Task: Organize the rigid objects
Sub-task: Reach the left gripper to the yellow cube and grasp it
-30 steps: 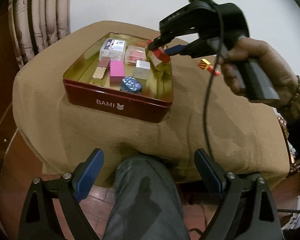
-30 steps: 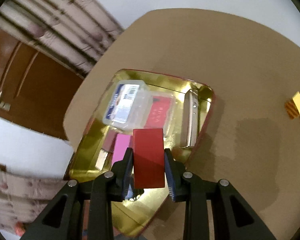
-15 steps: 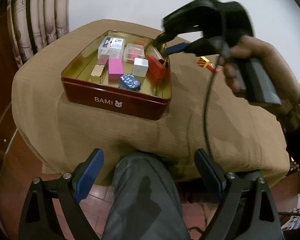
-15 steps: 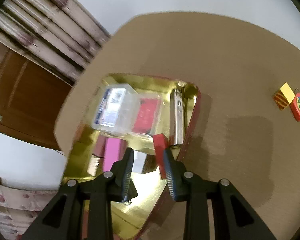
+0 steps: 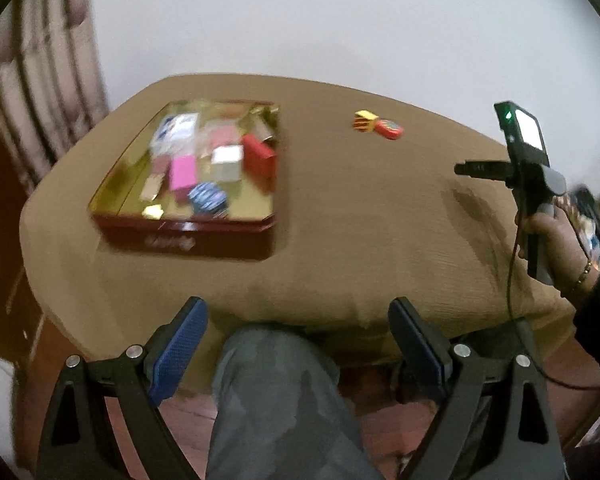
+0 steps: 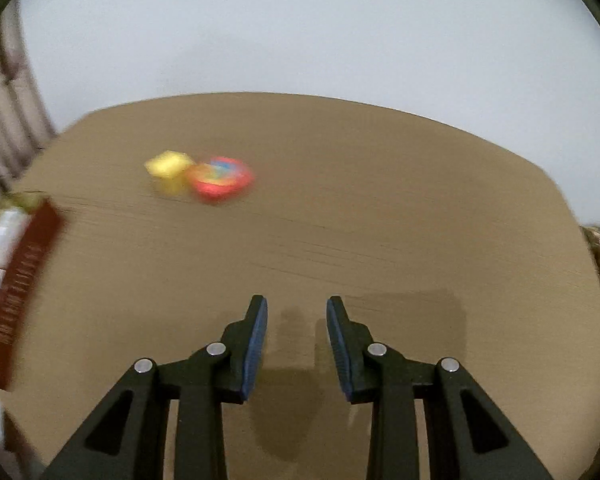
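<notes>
- Most of the sorting looks done: the red tin point(image 5: 188, 236) on the cloth-covered bench point(image 5: 360, 216) already holds a clear plastic case point(image 5: 175, 132), a pink box point(image 5: 183, 172), a white cube point(image 5: 227, 160), a red block point(image 5: 259, 156), a round patterned tin point(image 5: 208, 198) and a few smaller pieces too blurred to name.
- The red block stands tilted against the tin's right-hand wall, just beside the white cube (it reads as the newest arrival, though that is only a judgement from how it lies).
- Two things are left outside, well apart from the tin, towards the bench's far side: a yellow striped cube point(image 5: 364, 121) and a small red case with a colourful top point(image 5: 389, 130), touching or nearly touching each other.
- The right tongs point(image 6: 296, 344) are empty, their blue pads a modest gap apart with only the cloth showing between them; they point down and forward across the bench, with the two leftover pieces ahead and to the left.
- From the left wrist view the right hand point(image 5: 556, 240) grips its handle over the bench's right edge, the wrist bent and the cable hanging below.
- The left tongs point(image 5: 298, 344) hang wide apart and hold nothing, low at the near edge of the bench above the person's knee point(image 5: 276, 380), aimed downward towards the tin.
- Likely next is picking up one of the two leftover pieces; both views are motion-blurred, so finer detail cannot be told.
</notes>
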### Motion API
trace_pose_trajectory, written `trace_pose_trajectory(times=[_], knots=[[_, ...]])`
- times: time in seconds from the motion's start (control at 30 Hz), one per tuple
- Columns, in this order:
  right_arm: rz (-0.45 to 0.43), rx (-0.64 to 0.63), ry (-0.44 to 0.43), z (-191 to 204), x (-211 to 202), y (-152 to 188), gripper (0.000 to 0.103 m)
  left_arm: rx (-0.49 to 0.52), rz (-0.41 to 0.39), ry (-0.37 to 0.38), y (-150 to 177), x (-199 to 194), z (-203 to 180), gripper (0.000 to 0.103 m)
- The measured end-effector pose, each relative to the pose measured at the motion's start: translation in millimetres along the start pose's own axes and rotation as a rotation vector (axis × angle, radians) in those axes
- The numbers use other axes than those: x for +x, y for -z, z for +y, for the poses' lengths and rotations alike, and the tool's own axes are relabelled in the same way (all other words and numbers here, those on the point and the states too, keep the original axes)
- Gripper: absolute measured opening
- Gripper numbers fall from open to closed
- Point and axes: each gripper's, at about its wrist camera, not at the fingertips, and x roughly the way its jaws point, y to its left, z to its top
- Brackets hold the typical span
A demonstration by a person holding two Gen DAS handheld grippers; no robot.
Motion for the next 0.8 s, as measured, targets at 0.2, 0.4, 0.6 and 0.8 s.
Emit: trace_pose_trajectory(times=[0.2, 0.4, 0.6, 0.8], knots=[[-0.001, 0.062, 0.026, -58, 15, 21, 0.033, 0.059, 0.002, 0.053, -53, 16, -35, 0.090], [-0.054, 0.079, 0.017, -72, 14, 30, 0.040, 0.113, -0.057, 0.021, -121, 52, -61, 0.092], [-0.067, 0.093, -0.032, -84, 2, 39, 0.056, 0.168, -0.102, 0.052, -193, 115, -91, 0.092], [-0.077, 0.113, -0.105, -99, -6, 45, 0.063, 0.385, 0.035, 0.128, -240, 189, -115, 0.092]])
